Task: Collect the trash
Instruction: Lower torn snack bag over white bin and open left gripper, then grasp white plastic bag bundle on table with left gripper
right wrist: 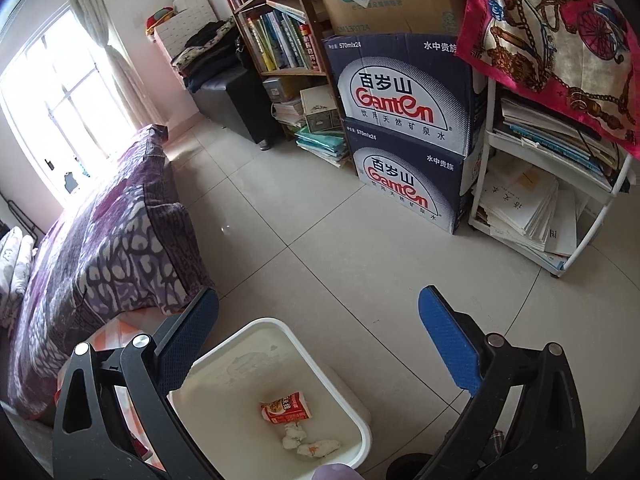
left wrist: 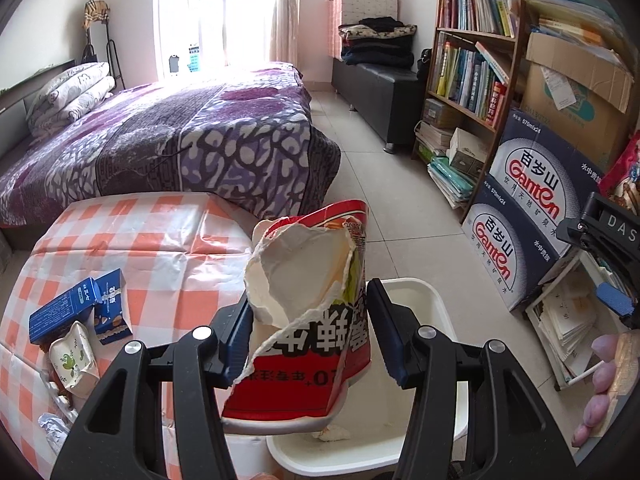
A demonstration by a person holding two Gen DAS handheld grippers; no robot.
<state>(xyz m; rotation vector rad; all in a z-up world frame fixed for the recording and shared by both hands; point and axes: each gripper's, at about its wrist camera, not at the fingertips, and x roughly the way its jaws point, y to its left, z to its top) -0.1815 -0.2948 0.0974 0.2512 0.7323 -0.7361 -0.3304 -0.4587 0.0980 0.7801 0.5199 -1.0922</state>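
My left gripper [left wrist: 310, 334] is shut on a torn red and white instant-noodle cup [left wrist: 308, 320], held over the white trash bin [left wrist: 432, 300]. In the right wrist view the bin [right wrist: 352, 400] stands on the floor with a red wrapper [right wrist: 286, 407] and crumpled white scraps [right wrist: 308, 442] at its bottom. My right gripper [right wrist: 318, 348] is open and empty above the bin. On the orange checkered table [left wrist: 160, 248] at the left lie blue cartons [left wrist: 80, 308], a white packet [left wrist: 74, 354] and crumpled plastic [left wrist: 54, 428].
A bed with a purple cover [left wrist: 180, 140] stands behind the table. Stacked Ganten water boxes [right wrist: 404, 128], a bookshelf [left wrist: 472, 72] and a white rack of papers [right wrist: 536, 208] line the right wall. Tiled floor [right wrist: 320, 220] lies between them.
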